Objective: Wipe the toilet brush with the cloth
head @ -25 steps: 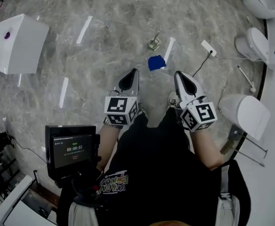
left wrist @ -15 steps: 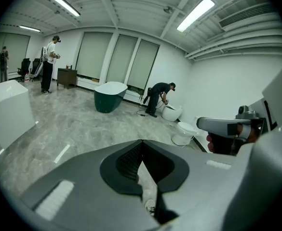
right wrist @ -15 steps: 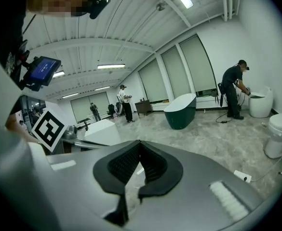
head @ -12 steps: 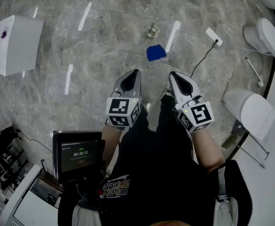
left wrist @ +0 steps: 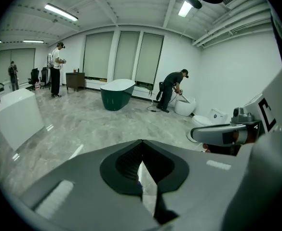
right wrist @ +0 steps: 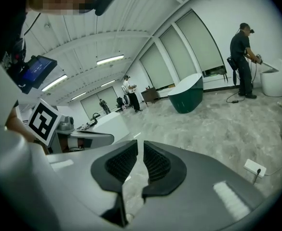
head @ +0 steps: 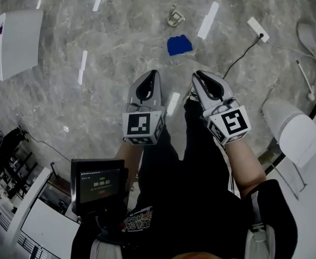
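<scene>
left tool (head: 153, 73) shut & empty; blue cloth (head: 179, 45) lies crumpled.

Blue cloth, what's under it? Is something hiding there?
The blue cloth lies on the grey stone floor, with nothing on top of it. Only floor shows around its edges. The spot beneath is covered, so anything small hidden there cannot be seen.

Green timer digits, apparently 00:00:03, on small screen (head: 99, 185); shirt print (head: 139, 219) upside down, illegible.
</scene>
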{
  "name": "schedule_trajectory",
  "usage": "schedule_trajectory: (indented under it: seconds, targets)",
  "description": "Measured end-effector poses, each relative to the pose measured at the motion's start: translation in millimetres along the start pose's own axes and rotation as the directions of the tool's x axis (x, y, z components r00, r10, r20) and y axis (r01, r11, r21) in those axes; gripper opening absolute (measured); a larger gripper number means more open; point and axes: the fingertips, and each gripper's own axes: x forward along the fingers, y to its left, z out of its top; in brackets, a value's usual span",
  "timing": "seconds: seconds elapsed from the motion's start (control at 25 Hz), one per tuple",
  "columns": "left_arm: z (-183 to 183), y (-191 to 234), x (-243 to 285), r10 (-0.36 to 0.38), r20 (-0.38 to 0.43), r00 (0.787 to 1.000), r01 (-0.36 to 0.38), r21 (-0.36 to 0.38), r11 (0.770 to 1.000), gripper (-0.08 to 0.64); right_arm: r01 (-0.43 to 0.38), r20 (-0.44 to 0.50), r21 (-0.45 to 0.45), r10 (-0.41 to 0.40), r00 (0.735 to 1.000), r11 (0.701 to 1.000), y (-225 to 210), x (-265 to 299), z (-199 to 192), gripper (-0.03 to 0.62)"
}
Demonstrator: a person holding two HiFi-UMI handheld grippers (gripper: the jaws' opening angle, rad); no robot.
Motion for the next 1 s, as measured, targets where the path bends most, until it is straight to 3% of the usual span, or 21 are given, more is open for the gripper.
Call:
schedule_trajectory:
  seconds: [0.24,0.36,0.52,0.64,0.84,1.0]
  targets:
    - [-3.4,23.1,18.7,0.048,0.082,0.995,-0.050,0.023,0.998,0.011,0.052,-0.005,0.035,-0.052,0.999,0.998,-15.2,23.5,-25.6,0.046]
    - [-11.5,39.0,27.4,0.039,0.126,0.991,-0.044,0.039,0.998,0.011,0.088,0.004,0.038,-0.088,0.996,0.995,-16.8,39.2,-34.6,0.046]
    - [-33.4,51.0,41.6,0.004,0.126,0.992,-0.012,0.057,0.998,0.011,0.144,0.007,0.066,-0.145,0.989,0.987,-25.2,52.5,-56.7,0.046]
    - [-51.8,63.9,47.1,-0.008,0.110,0.994,0.006,0.014,1.000,0.011,0.183,-0.022,0.096,-0.182,0.983,0.978,-31.7,69.7,-89.6,0.046]
    - [-113.0,96.4,49.1,0.023,0.042,0.999,-0.017,-0.151,0.988,0.011,0.230,-0.082,0.104,-0.222,0.972,0.968,-47.5,108.6,-153.7,0.089]
    - [-166.6,108.8,66.7,0.011,0.042,0.999,-0.005,-0.126,0.992,0.011,0.246,-0.127,0.044,-0.239,0.963,0.968,-77.9,154.8,-210.5,0.122]
